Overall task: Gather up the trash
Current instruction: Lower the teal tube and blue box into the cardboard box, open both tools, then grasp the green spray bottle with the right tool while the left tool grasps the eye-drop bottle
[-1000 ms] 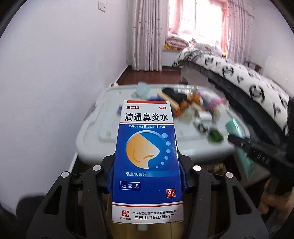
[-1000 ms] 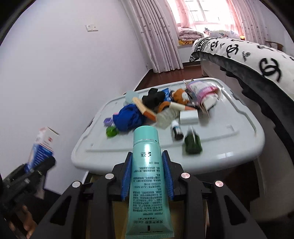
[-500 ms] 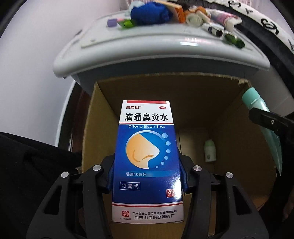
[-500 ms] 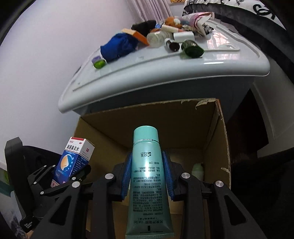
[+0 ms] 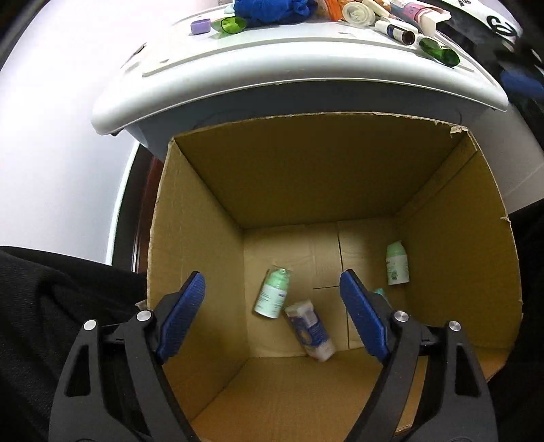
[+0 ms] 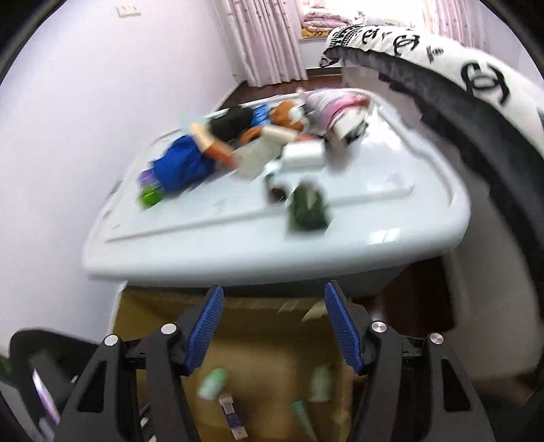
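Observation:
My left gripper (image 5: 272, 316) is open and empty over an open cardboard box (image 5: 204, 210). On the box floor lie the blue medicine carton (image 5: 309, 331), a green-capped bottle (image 5: 273, 292), a second small bottle (image 5: 397, 263) and the tip of the teal tube (image 5: 379, 291). My right gripper (image 6: 273, 328) is open and empty above the box (image 6: 258, 370), where the carton (image 6: 231, 414), the teal tube (image 6: 302, 420) and two bottles lie blurred. More trash (image 6: 258, 146) is piled on the white bin lid (image 6: 374, 217).
The white lidded bin (image 5: 306, 71) stands right behind the box, with blue cloth (image 5: 272, 10), green pieces (image 5: 438, 54) and small bottles on it. A bed with black-and-white cover (image 6: 476, 78) is on the right. A white wall is on the left.
Both grippers opened. The blue carton and the teal tube dropped into the box. The right gripper has tilted up toward the bin lid; its view is motion-blurred.

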Motion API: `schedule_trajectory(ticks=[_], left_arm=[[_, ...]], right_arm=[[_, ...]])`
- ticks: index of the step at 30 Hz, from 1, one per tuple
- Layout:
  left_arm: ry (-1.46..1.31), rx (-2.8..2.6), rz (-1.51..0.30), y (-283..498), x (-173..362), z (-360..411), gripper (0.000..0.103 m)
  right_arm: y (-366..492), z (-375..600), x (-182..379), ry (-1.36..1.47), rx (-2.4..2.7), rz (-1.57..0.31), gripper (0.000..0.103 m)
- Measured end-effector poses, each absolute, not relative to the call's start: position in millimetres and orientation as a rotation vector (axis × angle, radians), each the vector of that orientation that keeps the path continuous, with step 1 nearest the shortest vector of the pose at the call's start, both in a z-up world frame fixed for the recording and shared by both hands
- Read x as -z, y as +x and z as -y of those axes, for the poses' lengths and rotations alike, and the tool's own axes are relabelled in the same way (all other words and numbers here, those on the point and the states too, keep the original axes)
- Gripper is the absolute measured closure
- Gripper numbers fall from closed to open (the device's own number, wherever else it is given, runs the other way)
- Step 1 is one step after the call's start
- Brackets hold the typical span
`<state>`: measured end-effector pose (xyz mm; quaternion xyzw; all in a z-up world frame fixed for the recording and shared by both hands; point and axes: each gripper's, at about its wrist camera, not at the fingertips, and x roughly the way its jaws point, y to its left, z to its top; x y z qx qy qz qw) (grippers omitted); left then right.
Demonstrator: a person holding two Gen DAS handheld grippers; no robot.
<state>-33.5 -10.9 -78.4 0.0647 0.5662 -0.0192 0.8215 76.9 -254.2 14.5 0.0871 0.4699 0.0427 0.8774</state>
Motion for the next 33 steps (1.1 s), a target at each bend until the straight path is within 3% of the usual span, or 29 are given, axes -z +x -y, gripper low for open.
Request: schedule_trajectory(ticks=[11,14,15,16,21,27,30,33], left_arm=[[0.132,0.067,-1.218,-33,83,17,0.023],[0.123,0.075,-1.216,-33,82,18,0.023],[0.119,0.077,-1.215,-34,82,19,0.023],[0.116,0.078,-1.215,-34,82,19,0.023],[0.114,0.076,-1.196,-34,78,17,0.023],[0.113,0.088,-1.089,-24,48,22,0.023],[0.117,0.074,-1.043,6,27,40,0.023],[0.007,0.107,-1.053,60,11,71,0.023]], right_arm=[[194,277,22,0.225,-0.052,-1.281,0.045],[205,268,31,0.169,-0.042,-1.341,0.05],[208,263,33,0.121,-0.034,-1.348,0.06],[209,259,33,0.067,-0.02,-1.341,0.066],[197,256,33,-0.005,-0.043,-1.301,0.066],[143,309,-10,0.306,-0.157,-1.087,0.066],[109,340,-36,0.348,-0.137,-0.917,0.066],[98,371,-41,0.457,-0.113,-0.868,0.066]])
